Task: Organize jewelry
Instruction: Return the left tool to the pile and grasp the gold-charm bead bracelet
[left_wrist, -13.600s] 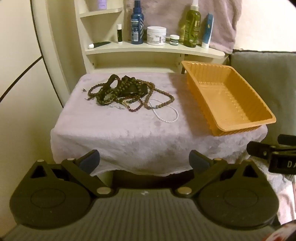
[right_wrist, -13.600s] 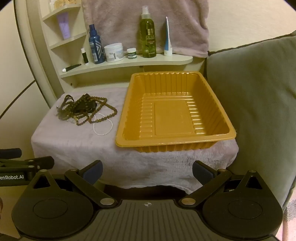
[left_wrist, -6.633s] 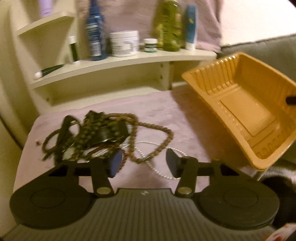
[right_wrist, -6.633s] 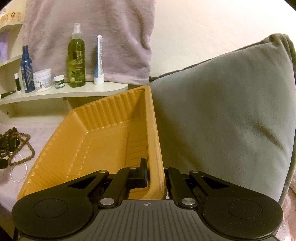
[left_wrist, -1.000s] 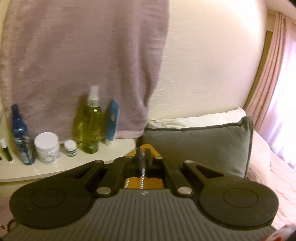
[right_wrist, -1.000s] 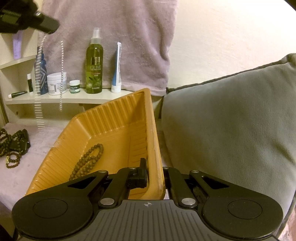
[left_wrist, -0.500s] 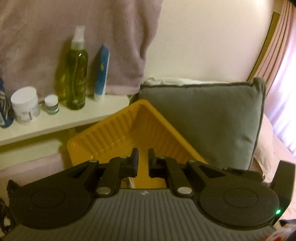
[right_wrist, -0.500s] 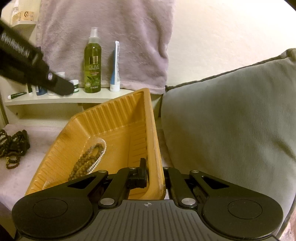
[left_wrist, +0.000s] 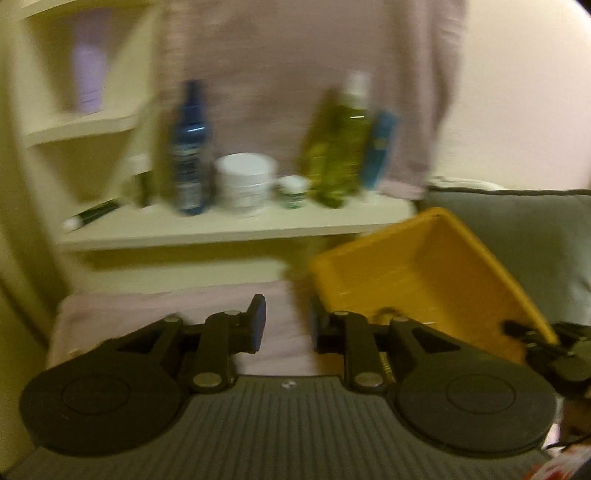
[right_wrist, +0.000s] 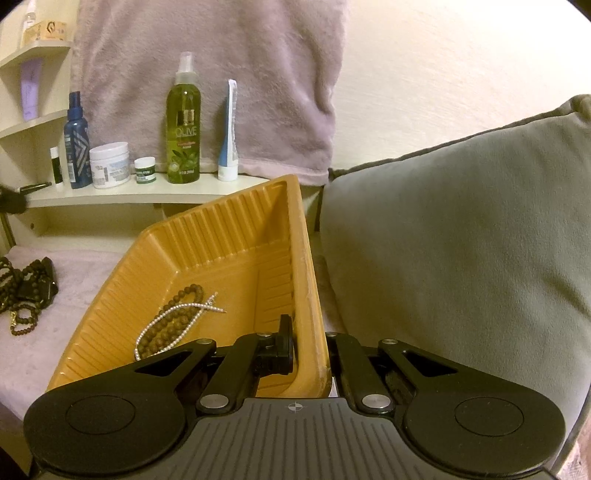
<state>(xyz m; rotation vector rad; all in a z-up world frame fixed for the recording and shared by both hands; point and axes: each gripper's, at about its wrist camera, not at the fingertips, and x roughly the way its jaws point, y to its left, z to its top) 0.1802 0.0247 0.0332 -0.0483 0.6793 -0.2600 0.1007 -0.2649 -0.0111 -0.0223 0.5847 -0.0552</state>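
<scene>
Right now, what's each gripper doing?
Left gripper: open, jaws just opening, nothing between them.
Right gripper: shut on the tray rim.

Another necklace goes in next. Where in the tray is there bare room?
The tray floor is bare toward its far ribbed wall and left slope. The near middle is crowded: brown beads under a pearl strand. The right tongs clamp the near rim.

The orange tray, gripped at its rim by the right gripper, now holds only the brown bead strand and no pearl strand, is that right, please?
Not quite. The right gripper does clamp the rim of the orange tray, but the right wrist view shows two pieces inside: the brown bead strand and a white pearl strand lying across it.
</scene>
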